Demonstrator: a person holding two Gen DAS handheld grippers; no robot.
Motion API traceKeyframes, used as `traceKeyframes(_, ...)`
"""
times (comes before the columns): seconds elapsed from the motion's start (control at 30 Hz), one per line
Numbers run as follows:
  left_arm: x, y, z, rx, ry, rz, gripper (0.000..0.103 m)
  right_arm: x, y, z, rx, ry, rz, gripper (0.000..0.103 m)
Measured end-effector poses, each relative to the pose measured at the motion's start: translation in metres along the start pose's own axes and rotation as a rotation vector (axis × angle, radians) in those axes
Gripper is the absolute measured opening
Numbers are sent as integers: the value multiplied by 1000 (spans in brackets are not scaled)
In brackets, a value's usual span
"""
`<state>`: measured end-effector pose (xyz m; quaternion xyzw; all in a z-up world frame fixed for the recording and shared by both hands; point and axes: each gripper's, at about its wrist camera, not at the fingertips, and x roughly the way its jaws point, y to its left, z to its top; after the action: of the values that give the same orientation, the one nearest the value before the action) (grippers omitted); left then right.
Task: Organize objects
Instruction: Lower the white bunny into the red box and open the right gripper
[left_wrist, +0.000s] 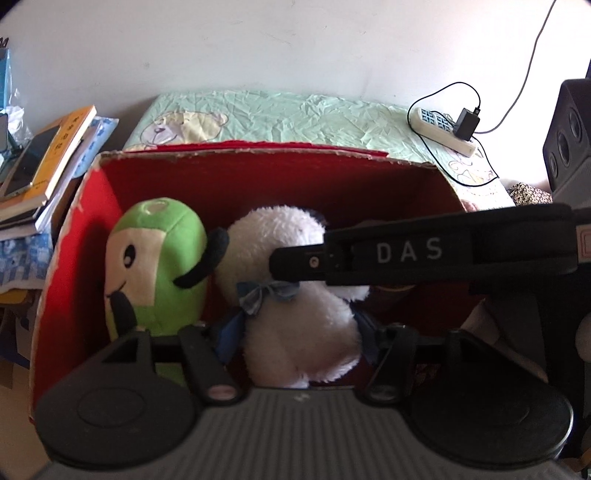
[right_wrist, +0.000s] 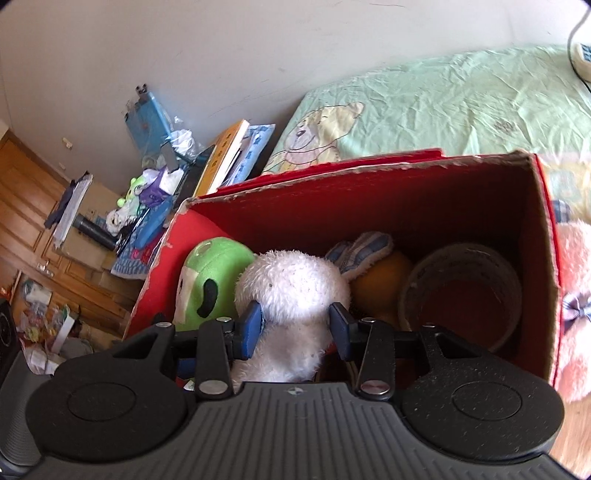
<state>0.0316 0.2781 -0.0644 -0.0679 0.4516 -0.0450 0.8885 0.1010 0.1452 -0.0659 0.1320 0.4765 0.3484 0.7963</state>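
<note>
A red cardboard box (left_wrist: 70, 236) (right_wrist: 424, 192) stands open by a bed. Inside are a green plush (left_wrist: 155, 258) (right_wrist: 207, 277) at the left, a white fluffy plush (left_wrist: 291, 295) (right_wrist: 291, 291) with a blue bow in the middle, an orange toy (right_wrist: 380, 288) and a wide tape roll (right_wrist: 461, 291) at the right. My right gripper (right_wrist: 295, 328) sits around the white plush, its blue pads on both sides of the body. My left gripper (left_wrist: 295, 343) also straddles the white plush from the near side. The right gripper's body (left_wrist: 424, 251) crosses the left wrist view.
A bed with a pale green bear sheet (left_wrist: 295, 118) lies behind the box, with a power strip and charger (left_wrist: 447, 127) on it. Stacked books (left_wrist: 48, 158) sit left of the box. A pink plush (right_wrist: 576, 295) lies right of the box. A black speaker (left_wrist: 569, 136) stands at the right.
</note>
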Motion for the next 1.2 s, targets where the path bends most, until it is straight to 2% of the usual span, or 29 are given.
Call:
traceKeyframes(0.17, -1, 6, -1, -12, 0, 33, 63, 8, 2, -2, -19, 36, 16, 44)
traceKeyframes(0.33, 2, 11, -3, -33, 13, 38, 66, 5, -2, -2, 11, 43, 23, 51)
traceKeyframes(0.57, -1, 6, -3, -22, 4, 62, 69, -12, -14, -4, 80, 7, 37, 52)
traceKeyframes(0.63, -3, 4, -3, -17, -2, 75, 69, -15, -15, -5, 91, 1, 31, 50)
traceKeyframes(0.67, -4, 3, -3, -15, -6, 77, 69, -15, -17, -6, 98, 1, 35, 47)
traceKeyframes(0.7, -6, 2, -3, -13, -9, 77, 69, -15, -17, -6, 104, 3, 42, 38)
traceKeyframes(0.8, -11, -1, -3, -4, -25, 75, 69, -9, -14, -5, 101, 17, 55, 29)
traceKeyframes(1.2, -4, -4, 1, -25, 5, 116, 70, -5, -7, -8, 50, 11, 38, 28)
